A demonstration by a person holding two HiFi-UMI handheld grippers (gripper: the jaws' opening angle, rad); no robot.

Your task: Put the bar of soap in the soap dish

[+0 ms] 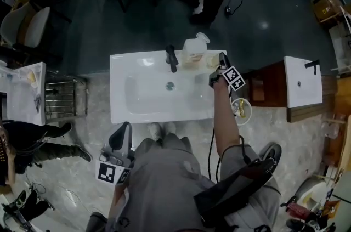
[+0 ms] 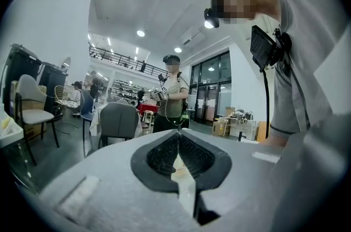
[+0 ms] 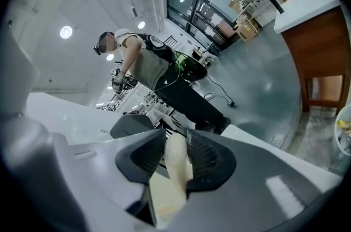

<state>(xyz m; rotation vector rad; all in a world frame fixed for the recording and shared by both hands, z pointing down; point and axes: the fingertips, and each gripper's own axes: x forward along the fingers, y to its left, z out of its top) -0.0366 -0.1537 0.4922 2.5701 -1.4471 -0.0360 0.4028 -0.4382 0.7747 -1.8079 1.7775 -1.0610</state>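
Cream soap (image 3: 176,162) half-hidden between right jaws

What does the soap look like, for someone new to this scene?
Find the white sink, then the right gripper at its far right corner. The soap is the pale cream bar pinched between its fingers. It alone is held; the clear dish beside it stands on the sink.

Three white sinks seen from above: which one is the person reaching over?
The middle sink, widest, with the black tap: the right claw is over its far right corner. The left sink and right sink stand unattended.
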